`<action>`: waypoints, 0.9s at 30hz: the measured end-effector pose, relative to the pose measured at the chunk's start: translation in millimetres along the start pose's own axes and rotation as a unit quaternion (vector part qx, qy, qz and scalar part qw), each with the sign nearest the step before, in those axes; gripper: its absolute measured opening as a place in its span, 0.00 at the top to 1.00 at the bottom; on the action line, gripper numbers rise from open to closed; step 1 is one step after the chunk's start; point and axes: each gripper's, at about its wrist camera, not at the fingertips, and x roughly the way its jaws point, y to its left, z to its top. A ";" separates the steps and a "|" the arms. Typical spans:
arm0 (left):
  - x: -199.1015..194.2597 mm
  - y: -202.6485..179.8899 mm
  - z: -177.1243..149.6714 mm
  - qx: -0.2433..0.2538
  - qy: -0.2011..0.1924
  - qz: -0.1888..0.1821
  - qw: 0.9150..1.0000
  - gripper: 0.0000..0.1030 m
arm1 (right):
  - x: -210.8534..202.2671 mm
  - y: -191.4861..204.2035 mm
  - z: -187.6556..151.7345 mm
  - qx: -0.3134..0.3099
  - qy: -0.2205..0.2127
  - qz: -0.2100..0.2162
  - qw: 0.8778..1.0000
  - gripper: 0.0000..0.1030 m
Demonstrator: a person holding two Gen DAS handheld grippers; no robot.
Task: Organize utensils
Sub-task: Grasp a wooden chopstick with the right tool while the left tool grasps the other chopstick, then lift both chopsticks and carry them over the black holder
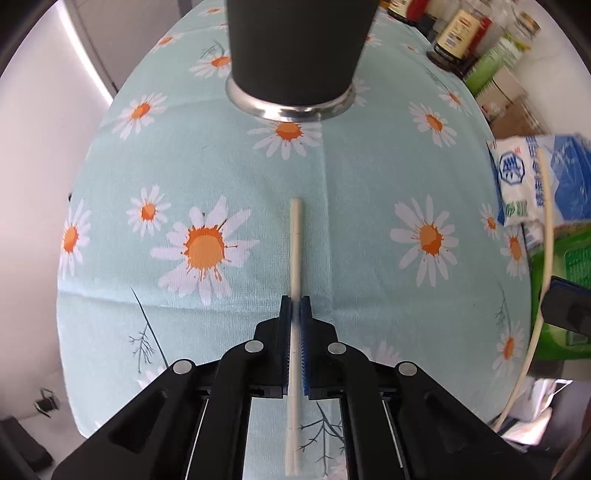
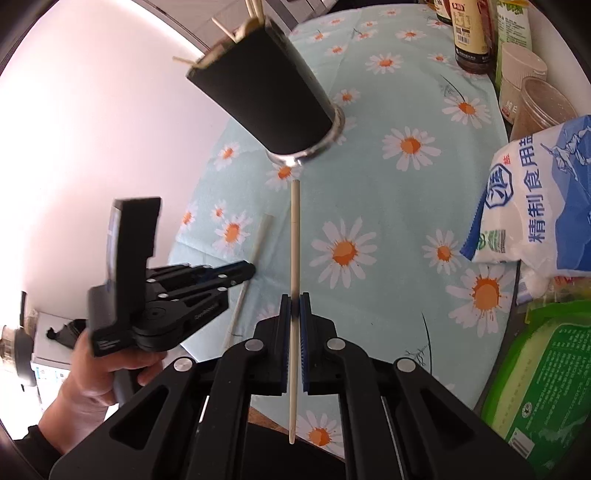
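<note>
A pale chopstick [image 1: 295, 258] is held between the closed fingers of the left gripper [image 1: 295, 306], its far end pointing toward the dark holder [image 1: 295, 51] and its near end running back past the fingers over the gripper body. From the left wrist view it cannot be told whether this chopstick is lifted or resting on the bench [image 1: 369, 177], which is covered with a light blue daisy-print cloth.

A second chopstick [image 2: 294, 240] is clamped in the closed fingers of the right gripper [image 2: 294, 299], with its far tip just short of the metal base of the holder [image 2: 266, 92]. Several sticks are seen rising from the holder's mouth in the right wrist view.

The left gripper [image 2: 236, 273] is seen at the left of the right wrist view, held by a hand [image 2: 107, 373] and closed on its chopstick [image 2: 258, 243].

At the right of the bench a white and blue salt bag [image 2: 535, 206] and a green packet [image 2: 543, 376] are seen; bottles and jars [image 2: 472, 33] stand at the far right.
</note>
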 end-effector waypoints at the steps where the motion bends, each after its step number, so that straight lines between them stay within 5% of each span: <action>1: -0.1 1.3 -0.1 -0.004 -0.001 -0.003 1.000 0.97 | -0.2 0.5 0.5 -0.002 -0.003 0.001 1.000 0.95; 16: -47.0 20.5 -1.8 -0.003 -0.065 -0.041 0.997 0.97 | 4.0 17.3 7.4 0.000 -0.048 0.018 0.999 0.95; 27: -109.1 44.3 13.6 0.031 -0.158 -0.120 0.980 0.97 | 10.1 71.1 24.7 -0.008 -0.128 -0.016 0.992 0.94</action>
